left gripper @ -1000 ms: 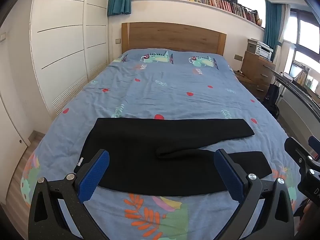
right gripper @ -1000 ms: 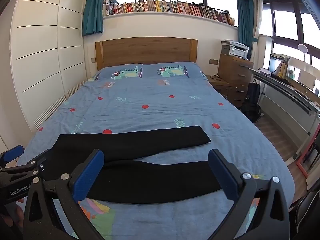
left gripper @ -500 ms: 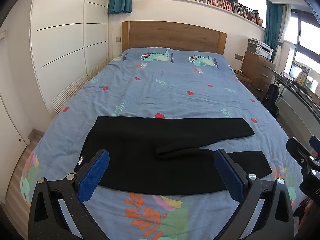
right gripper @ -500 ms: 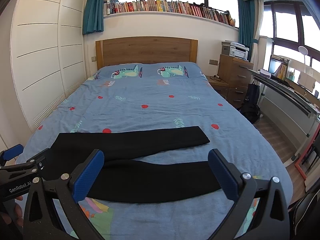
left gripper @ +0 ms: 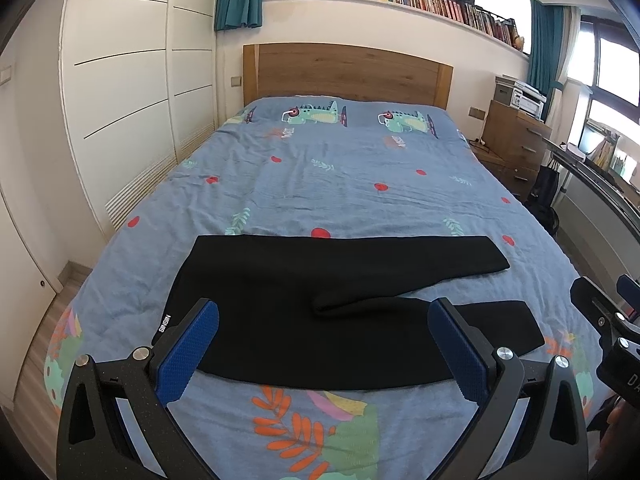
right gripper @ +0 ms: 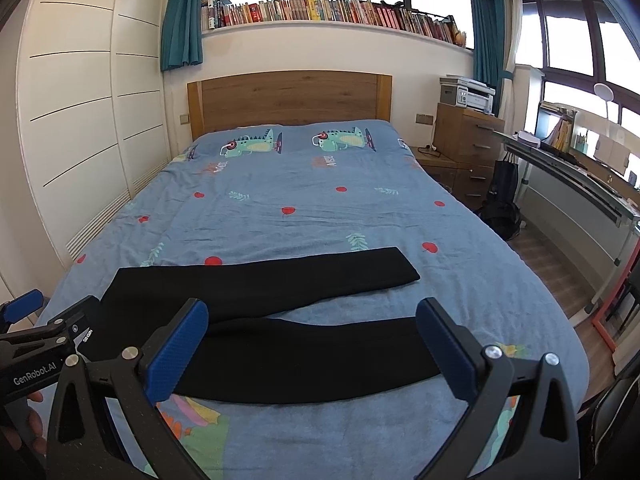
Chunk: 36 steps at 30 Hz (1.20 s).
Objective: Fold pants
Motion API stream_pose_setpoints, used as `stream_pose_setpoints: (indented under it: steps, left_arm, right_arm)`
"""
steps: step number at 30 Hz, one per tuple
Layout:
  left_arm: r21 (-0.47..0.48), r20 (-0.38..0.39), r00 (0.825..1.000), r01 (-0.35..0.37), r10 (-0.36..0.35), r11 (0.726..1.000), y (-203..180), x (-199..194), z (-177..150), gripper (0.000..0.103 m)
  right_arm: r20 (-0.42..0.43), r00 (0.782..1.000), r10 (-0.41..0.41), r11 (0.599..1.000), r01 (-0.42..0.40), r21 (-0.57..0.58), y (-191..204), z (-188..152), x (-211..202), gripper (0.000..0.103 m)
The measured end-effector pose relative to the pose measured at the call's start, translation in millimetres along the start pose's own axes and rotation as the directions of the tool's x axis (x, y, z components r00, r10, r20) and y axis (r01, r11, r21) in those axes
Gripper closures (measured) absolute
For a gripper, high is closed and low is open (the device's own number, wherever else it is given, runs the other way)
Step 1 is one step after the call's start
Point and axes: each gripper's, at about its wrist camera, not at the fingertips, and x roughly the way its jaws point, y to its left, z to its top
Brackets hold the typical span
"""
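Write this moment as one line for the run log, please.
stage: before first grasp | pants: flat on bed, legs spread apart | left gripper: open, holding nothing | right gripper: open, holding nothing

- We see black pants [left gripper: 320, 300] lying flat across the near end of the bed [left gripper: 340, 184], waist to the left, the two legs reaching right and splitting apart.
- Our left gripper [left gripper: 324, 344] hangs above the near edge of the pants, its blue fingers [left gripper: 186, 352] spread wide with nothing between them.
- At the right edge we glimpse part of the right gripper [left gripper: 608, 328].
- A wooden headboard [left gripper: 348, 74] stands behind.
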Motion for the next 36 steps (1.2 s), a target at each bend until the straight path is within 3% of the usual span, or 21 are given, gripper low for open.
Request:
stream_pose_setpoints:
  steps: [36]
  left_arm:
    - [0.003, -0.01, 1.0, -0.001, 0.001, 1.0, 1.8, 1.4, -1.8, 0.001]
  right_arm:
    - [-0.016, 1.0, -0.005, 1.0, 0.005, -0.007, 3.4, -2.3, 0.8, 0.0]
